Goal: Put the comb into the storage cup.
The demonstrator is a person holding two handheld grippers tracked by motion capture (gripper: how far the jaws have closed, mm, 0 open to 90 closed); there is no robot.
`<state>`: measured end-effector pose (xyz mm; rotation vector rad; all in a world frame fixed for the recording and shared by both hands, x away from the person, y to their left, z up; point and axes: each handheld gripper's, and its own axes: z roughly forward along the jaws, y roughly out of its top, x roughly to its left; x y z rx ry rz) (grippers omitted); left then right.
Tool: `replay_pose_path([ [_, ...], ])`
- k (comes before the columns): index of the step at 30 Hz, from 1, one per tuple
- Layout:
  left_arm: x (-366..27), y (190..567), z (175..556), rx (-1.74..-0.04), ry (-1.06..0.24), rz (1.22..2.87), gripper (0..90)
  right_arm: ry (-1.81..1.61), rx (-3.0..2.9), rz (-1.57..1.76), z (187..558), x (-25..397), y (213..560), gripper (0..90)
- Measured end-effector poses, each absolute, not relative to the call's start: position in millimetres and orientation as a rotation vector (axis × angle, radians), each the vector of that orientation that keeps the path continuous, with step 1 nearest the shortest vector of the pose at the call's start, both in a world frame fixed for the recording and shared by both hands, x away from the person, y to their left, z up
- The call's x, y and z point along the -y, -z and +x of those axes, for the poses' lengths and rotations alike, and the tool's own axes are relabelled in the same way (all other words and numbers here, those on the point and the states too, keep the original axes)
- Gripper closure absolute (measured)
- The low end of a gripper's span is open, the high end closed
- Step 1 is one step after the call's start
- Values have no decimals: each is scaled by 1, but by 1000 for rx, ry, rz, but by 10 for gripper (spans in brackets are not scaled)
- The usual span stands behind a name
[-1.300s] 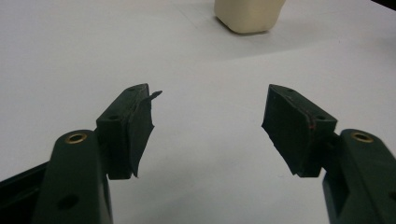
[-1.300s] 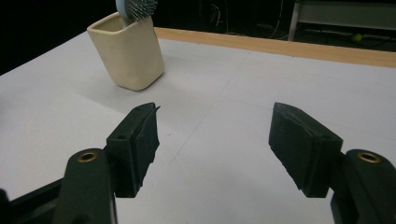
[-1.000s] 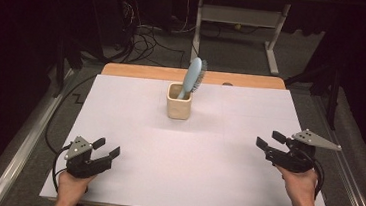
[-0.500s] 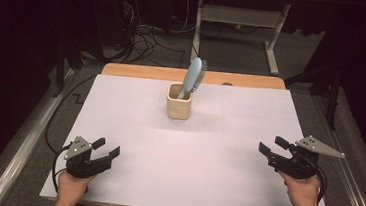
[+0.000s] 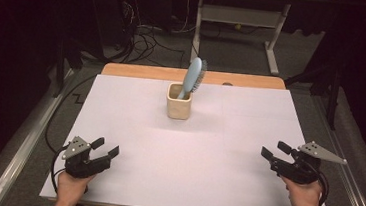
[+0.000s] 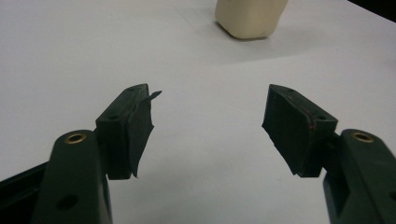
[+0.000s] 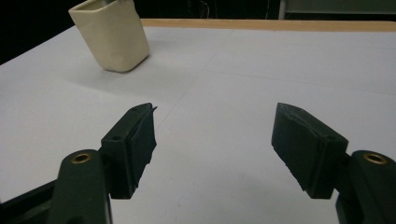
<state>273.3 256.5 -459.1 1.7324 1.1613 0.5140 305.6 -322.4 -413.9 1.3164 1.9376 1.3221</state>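
From above, the right gripper (image 5: 276, 152) had drifted back toward the near edge while the left gripper (image 5: 106, 147) kept still, and each gripper view showed fingers apart, aimed at the cup (image 5: 178, 101) holding the hairbrush (image 5: 192, 77) upright mid-surface.

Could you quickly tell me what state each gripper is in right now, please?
Left gripper: open, holding nothing, over the white sheet.
Right gripper: open, holding nothing.
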Motion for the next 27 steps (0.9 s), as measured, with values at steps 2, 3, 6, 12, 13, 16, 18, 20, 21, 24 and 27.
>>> replay_pose_path([
  [2, -256, 459, 273, -1161, -514, 1732, 333, -1316, -1940, 1310, 304, 323, 415, 308],
  [3, -256, 459, 274, -1161, -514, 1733, 333, -1314, -1940, 1308, 304, 323, 415, 308],
  [6, -257, 459, 274, -1163, -511, 1730, 333, -1308, -1941, 1307, 303, 324, 416, 308],
  [12, -257, 459, 274, -1164, -509, 1731, 332, -1299, -1948, 1311, 299, 325, 421, 308],
  [13, -257, 459, 274, -1164, -510, 1729, 333, -1297, -1949, 1313, 298, 325, 422, 308],
  [16, -257, 459, 274, -1164, -510, 1728, 332, -1292, -1947, 1314, 296, 327, 424, 308],
  [18, -257, 459, 273, -1165, -510, 1726, 332, -1295, -1942, 1313, 294, 328, 425, 308],
  [20, -257, 459, 273, -1164, -510, 1726, 332, -1295, -1938, 1313, 292, 329, 426, 308],
  [21, -257, 459, 273, -1164, -511, 1727, 331, -1294, -1937, 1310, 291, 329, 426, 308],
  [24, -257, 459, 273, -1164, -511, 1727, 332, -1293, -1929, 1309, 288, 330, 426, 308],
  [27, -257, 459, 273, -1164, -512, 1726, 331, -1284, -1931, 1303, 286, 330, 428, 307],
])
